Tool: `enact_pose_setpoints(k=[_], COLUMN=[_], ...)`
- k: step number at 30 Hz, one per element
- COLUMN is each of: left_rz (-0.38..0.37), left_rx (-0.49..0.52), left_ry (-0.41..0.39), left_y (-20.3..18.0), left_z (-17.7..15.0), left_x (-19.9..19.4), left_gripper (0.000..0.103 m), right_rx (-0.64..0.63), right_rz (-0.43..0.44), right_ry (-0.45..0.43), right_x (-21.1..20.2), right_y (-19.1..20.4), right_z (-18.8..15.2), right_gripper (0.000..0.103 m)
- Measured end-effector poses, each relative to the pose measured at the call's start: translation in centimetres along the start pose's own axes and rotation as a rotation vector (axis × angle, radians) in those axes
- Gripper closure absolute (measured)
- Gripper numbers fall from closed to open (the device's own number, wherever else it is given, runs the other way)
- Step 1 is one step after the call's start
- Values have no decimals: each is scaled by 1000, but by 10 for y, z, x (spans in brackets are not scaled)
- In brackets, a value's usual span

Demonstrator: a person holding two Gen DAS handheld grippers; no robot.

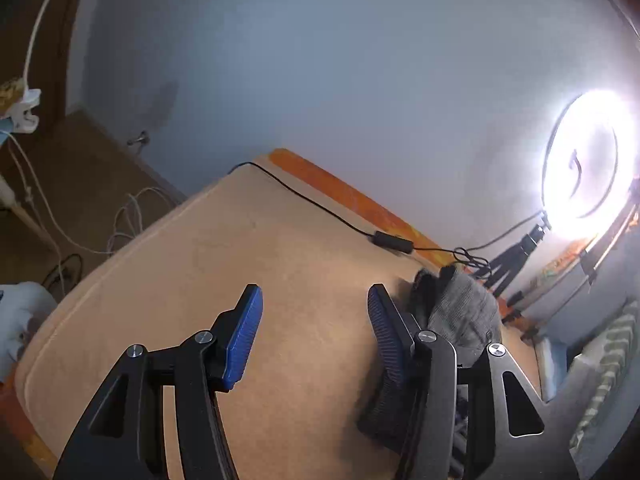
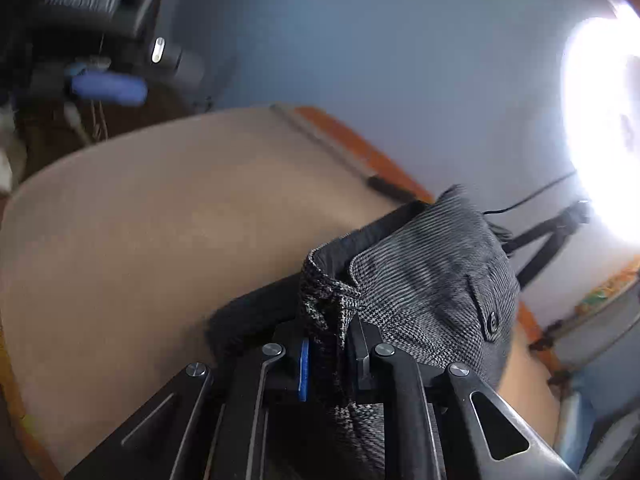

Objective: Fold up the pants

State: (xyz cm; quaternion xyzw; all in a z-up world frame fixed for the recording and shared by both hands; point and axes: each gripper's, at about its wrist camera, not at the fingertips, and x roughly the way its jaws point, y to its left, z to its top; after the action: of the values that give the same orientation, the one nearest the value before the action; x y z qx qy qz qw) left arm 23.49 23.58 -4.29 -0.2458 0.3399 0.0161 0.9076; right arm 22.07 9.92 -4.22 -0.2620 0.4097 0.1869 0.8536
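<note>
The grey woven pants [image 2: 432, 276] are bunched up and lifted above the tan padded table [image 2: 160, 220]. My right gripper [image 2: 326, 364] is shut on the pants' waistband, with cloth draped over its right finger; a back pocket with a button shows. In the left wrist view the pants [image 1: 464, 308] hang just right of my left gripper [image 1: 316, 328], partly behind its right finger. The left gripper is open and empty over the table [image 1: 240, 280], its blue pads [image 1: 244, 332] wide apart.
A bright ring light [image 1: 588, 164] on a small black tripod [image 1: 516, 256] stands at the table's far right. Its black cable with an inline switch [image 1: 392, 242] runs along the back edge by the wall. White cables lie on the floor at the left [image 1: 124, 220].
</note>
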Motion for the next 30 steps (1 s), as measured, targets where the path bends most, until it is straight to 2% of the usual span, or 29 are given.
enact_pose_setpoints(k=[7, 9, 12, 13, 15, 18, 21, 25, 30], left_rz=[14, 6, -2, -6, -10, -42, -70, -104, -74], left_rx=[26, 35, 72, 90, 118, 162, 232, 357, 529], left_ry=[13, 21, 27, 30, 37, 66, 91, 146, 187], left_y=[-5, -10, -23, -28, -37, -53, -77, -109, -138], left_z=[-2, -3, -6, -8, -13, -23, -38, -64, -96], left_x=[7, 9, 10, 10, 10, 11, 15, 28, 50], left_gripper=[49, 49, 49, 49, 49, 49, 49, 49, 49], right_rx=[-46, -49, -14, 15, 84, 225, 328, 362, 309], right_rz=[29, 57, 163, 203, 234, 288, 284, 246, 251], right_ry=[9, 1, -39, -66, -118, -149, -144, -131, -136], right_x=[16, 13, -5, -17, -40, -56, -53, -42, -19], right_y=[14, 12, 0, -10, -36, -83, -129, -167, -185], right_z=[-8, -12, -16, -19, -29, -49, -65, -64, -41], right_gripper=[90, 84, 65, 62, 48, 48, 49, 53, 53])
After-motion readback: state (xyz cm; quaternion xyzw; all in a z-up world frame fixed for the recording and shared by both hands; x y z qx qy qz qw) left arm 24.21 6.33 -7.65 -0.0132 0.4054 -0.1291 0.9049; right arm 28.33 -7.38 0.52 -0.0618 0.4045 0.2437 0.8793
